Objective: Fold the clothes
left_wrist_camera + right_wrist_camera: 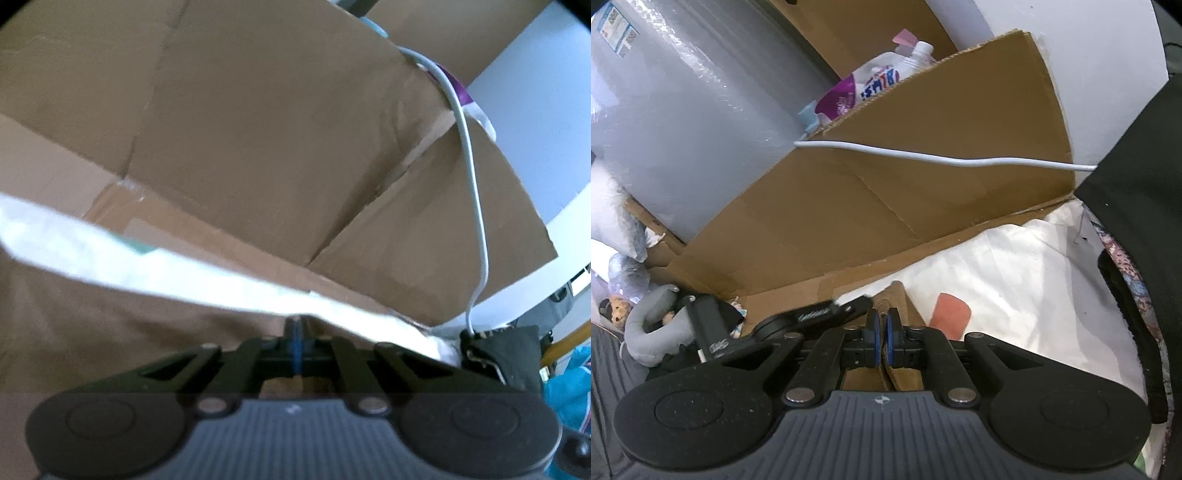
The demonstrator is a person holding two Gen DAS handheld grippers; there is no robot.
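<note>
A brown garment [122, 332] fills the lower left of the left wrist view and rises in folds to my left gripper [295, 332], which is shut on its edge. In the right wrist view my right gripper [884, 321] is shut on a fold of the same brown garment [899, 301], which pokes out past the blue pads. The left gripper [853, 305] shows there too, just left of the right one, their tips close together. Most of the garment is hidden under the grippers.
A white sheet [1015, 277] lies underneath, with a pink card [951, 312] on it. A big cardboard box [905, 206] stands close behind, a white cable [942, 158] across it. A person's dark sleeve [1137, 184] is at the right, a bubble-wrap roll [683, 110] at the left.
</note>
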